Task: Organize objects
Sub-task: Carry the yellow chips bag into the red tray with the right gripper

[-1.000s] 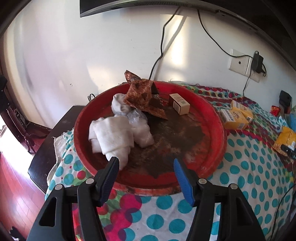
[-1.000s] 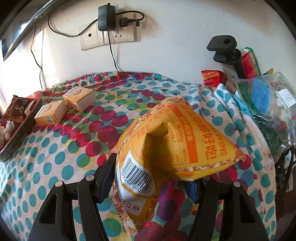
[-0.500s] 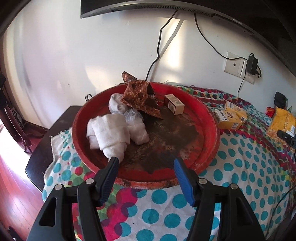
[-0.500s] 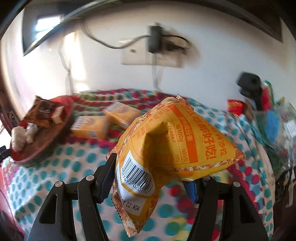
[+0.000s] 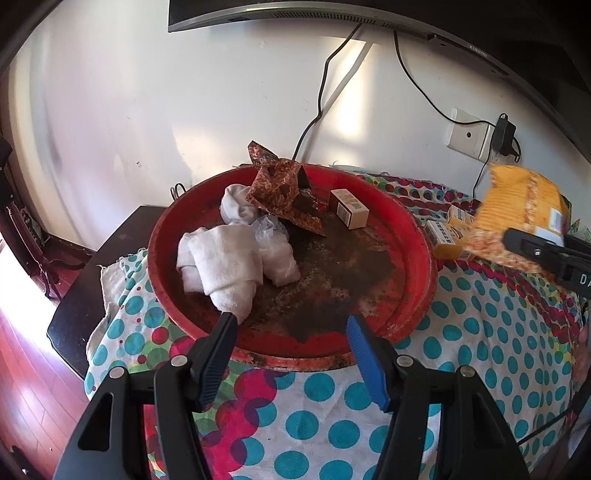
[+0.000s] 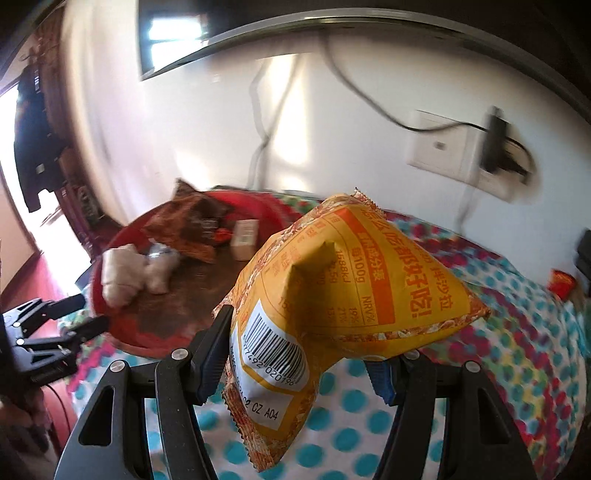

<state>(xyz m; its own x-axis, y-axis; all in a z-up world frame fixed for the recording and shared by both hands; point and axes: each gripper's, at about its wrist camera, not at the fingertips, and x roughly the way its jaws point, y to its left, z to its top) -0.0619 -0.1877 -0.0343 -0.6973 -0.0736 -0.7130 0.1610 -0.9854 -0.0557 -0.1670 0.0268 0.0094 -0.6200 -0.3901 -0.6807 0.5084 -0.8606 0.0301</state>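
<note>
A round red tray (image 5: pixel 417 236) sits on the polka-dot tablecloth (image 5: pixel 332 413). It holds rolled white cloths (image 5: pixel 221 262), a brown snack packet (image 5: pixel 277 184) and a small cream box (image 5: pixel 349 208). My left gripper (image 5: pixel 290 354) hovers open and empty just in front of the tray's near rim. My right gripper (image 6: pixel 301 350) is shut on a yellow-orange snack bag (image 6: pixel 343 291), held up in the air to the right of the tray (image 6: pixel 122 325). In the left wrist view that bag (image 5: pixel 517 206) shows at the right edge, in front of two yellow boxes (image 5: pixel 447 236).
A white wall with a socket plate (image 5: pixel 469 136), a charger and hanging cables stands right behind the table. A monitor's lower edge (image 5: pixel 295 14) hangs above. The dark table edge (image 5: pixel 74 295) and red wooden floor lie to the left. A red packet (image 6: pixel 561 282) lies far right.
My right gripper has carried the yellow-orange bag leftward and upward, from over the cloth's right side to beside the tray. The left gripper has stayed in place, still open.
</note>
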